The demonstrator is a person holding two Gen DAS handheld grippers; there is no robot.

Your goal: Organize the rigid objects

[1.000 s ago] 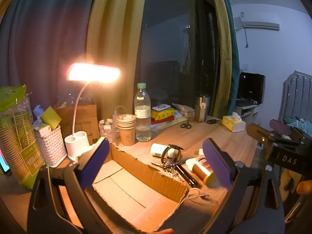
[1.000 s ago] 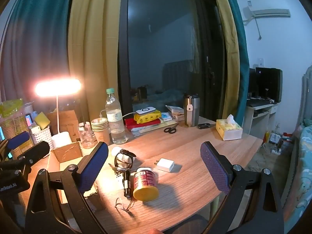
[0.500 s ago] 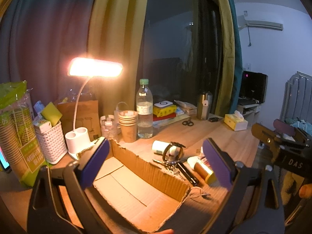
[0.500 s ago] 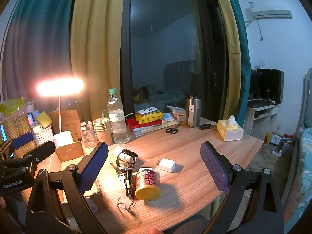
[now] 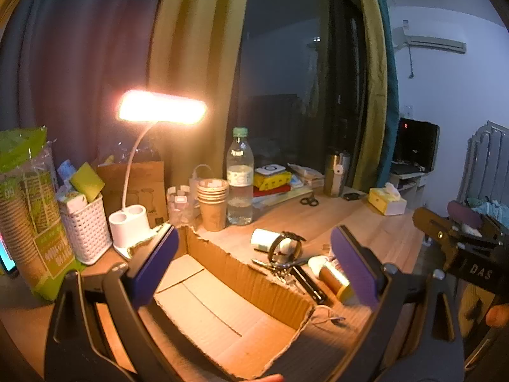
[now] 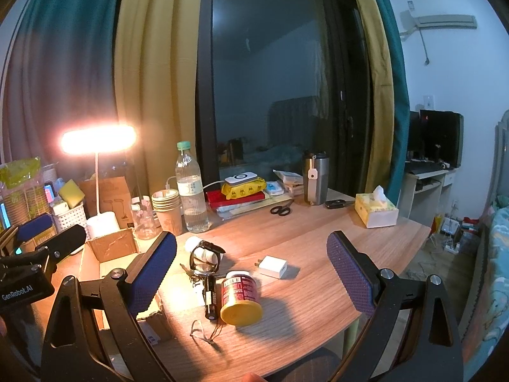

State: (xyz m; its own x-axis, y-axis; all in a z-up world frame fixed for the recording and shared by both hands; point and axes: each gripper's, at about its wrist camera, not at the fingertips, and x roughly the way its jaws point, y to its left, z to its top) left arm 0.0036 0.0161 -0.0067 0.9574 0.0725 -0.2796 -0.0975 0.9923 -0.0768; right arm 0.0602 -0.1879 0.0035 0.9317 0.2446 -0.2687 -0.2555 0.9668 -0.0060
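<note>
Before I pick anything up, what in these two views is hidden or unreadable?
- Cardboard box floor: near part hidden by the left tool, left wrist view; in the right wrist view the right tool covers most of it.
- Bottle label: too small to read.
- Black cylinder: identity unclear, right wrist view.
- Pieces under the watch: overlapped and in glare.
- Table's near edge: hidden by the tools.
</note>
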